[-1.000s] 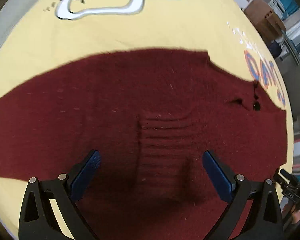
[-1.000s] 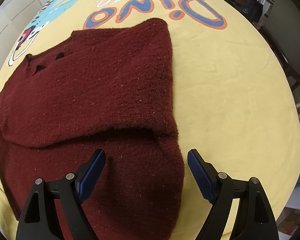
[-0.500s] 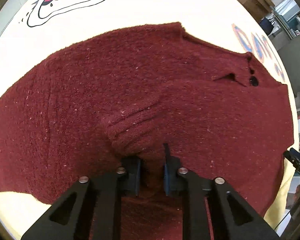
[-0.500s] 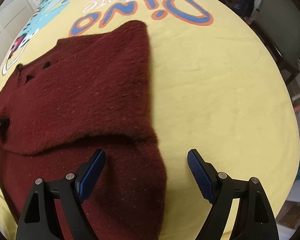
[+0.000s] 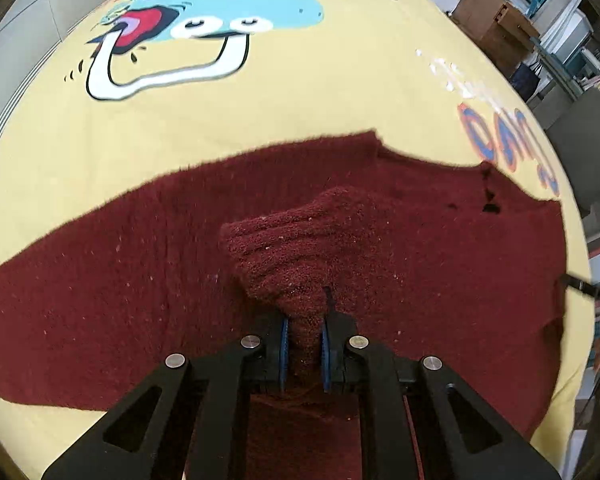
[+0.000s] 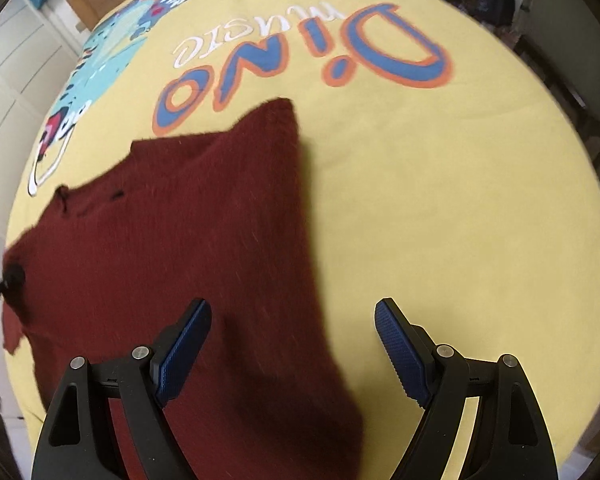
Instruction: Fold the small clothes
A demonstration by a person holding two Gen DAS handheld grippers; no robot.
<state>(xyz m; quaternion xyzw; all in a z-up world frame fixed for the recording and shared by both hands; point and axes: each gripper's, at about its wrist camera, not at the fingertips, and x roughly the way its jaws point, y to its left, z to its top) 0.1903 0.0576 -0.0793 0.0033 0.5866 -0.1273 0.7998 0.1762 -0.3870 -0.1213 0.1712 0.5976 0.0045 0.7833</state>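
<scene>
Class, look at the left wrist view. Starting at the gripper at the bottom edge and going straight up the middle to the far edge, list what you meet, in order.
left gripper shut on a bunched fold of knit → bunched fold → flat part of the dark red sweater → bare yellow cloth → cartoon dinosaur print

Yellow printed cloth [image 5: 300, 120] covers work surface. Cartoon dinosaur print [image 5: 204, 28], turquoise with red mouth and white outline, at cloth's far left part. Blue-orange "Dino" lettering [image 6: 300, 64] on cloth's far right part, white script word [image 6: 256, 24] just beyond it. Wooden cabinet [image 5: 488, 20] beyond cloth's far right edge. Grey-white wall panels [image 5: 28, 28] past cloth's left edge.
</scene>
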